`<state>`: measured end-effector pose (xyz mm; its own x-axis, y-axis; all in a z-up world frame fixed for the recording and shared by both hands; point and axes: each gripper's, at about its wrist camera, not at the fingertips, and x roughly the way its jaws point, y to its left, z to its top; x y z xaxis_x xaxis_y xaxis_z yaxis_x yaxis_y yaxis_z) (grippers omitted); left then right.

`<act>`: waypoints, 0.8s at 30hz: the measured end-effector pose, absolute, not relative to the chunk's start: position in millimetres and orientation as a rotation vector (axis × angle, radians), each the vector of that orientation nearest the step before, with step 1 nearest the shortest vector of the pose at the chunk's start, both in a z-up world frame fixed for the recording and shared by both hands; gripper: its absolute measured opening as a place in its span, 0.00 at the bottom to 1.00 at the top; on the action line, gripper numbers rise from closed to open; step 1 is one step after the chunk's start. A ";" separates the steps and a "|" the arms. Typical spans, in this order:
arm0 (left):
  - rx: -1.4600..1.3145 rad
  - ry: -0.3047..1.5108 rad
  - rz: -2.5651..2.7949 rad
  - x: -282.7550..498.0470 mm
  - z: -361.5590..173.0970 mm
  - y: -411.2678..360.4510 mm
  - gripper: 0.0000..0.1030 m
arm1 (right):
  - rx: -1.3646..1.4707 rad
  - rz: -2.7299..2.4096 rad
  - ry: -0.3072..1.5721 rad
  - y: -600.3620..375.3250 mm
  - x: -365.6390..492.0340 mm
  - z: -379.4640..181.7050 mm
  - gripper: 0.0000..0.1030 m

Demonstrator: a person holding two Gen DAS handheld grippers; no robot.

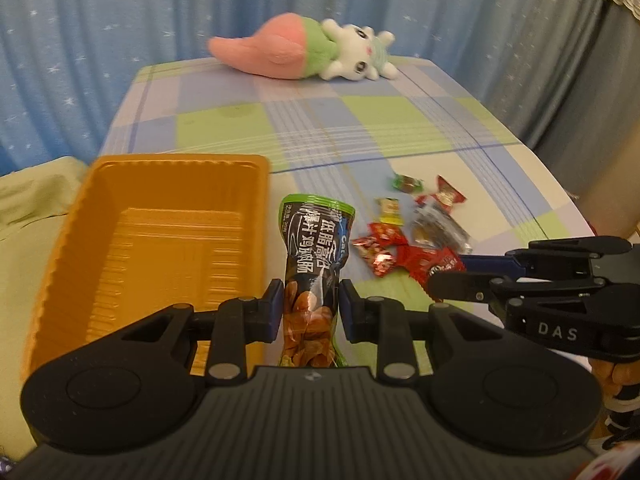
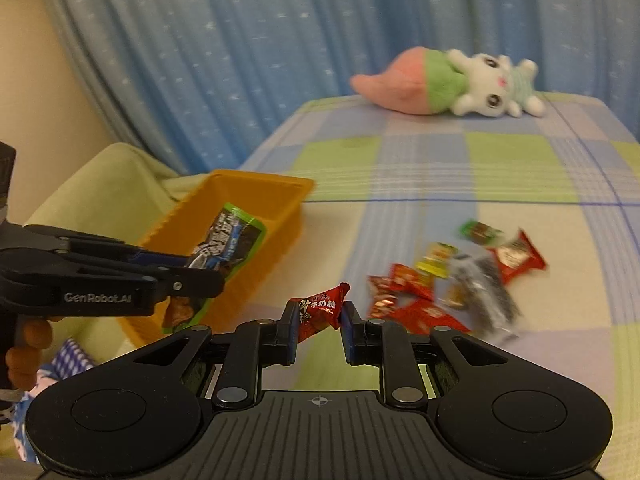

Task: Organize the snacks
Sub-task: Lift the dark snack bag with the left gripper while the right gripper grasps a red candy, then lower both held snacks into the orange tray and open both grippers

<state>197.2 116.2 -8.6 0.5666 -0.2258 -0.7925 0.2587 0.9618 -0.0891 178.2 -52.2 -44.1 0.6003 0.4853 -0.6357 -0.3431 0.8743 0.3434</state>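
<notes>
Checked cloth, 2 loads: left gripper (image 1: 307, 310) clamps the tall snack pouch (image 1: 314, 264) beside the orange tray (image 1: 64, 240); right gripper (image 2: 319, 320) pinches a red candy (image 2: 320, 312). Carry each over the tray's rim, then release.

The lower end of the dark snack pouch (image 1: 310, 280) disappears behind the left gripper (image 1: 310, 308) body. Beside the orange tray (image 1: 160, 240), whose near corner that body also covers, the pile of small sweets (image 2: 452, 284) is motion-blurred in the right wrist view, its printing unreadable. The hand (image 2: 28, 344) under the left gripper is cut by the picture's edge.
</notes>
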 end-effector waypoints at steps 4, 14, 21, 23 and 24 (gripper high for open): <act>0.024 0.910 -0.207 197.3 -2.5 150.1 0.26 | 0.164 0.568 0.785 -18.2 186.3 -38.6 0.22; 0.002 0.930 -0.073 204.7 -12.7 216.0 0.26 | 0.082 0.723 0.809 65.7 208.6 -45.5 0.22; -0.004 0.962 -0.056 212.0 -27.3 238.5 0.26 | 0.025 0.756 0.870 102.7 225.1 -63.7 0.22; -0.007 0.976 -0.060 213.8 -32.1 241.0 0.26 | 0.011 0.756 0.891 110.3 228.6 -69.8 0.22; -0.005 0.982 -0.061 214.6 -34.4 242.2 0.26 | 0.004 0.756 0.901 113.9 230.2 -72.3 0.22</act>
<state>214.6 242.2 -34.4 0.5541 -0.0541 -0.8307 0.0492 0.9983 -0.0322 230.2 113.9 -72.3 0.3847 0.5953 -0.7055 -0.5918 0.7456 0.3064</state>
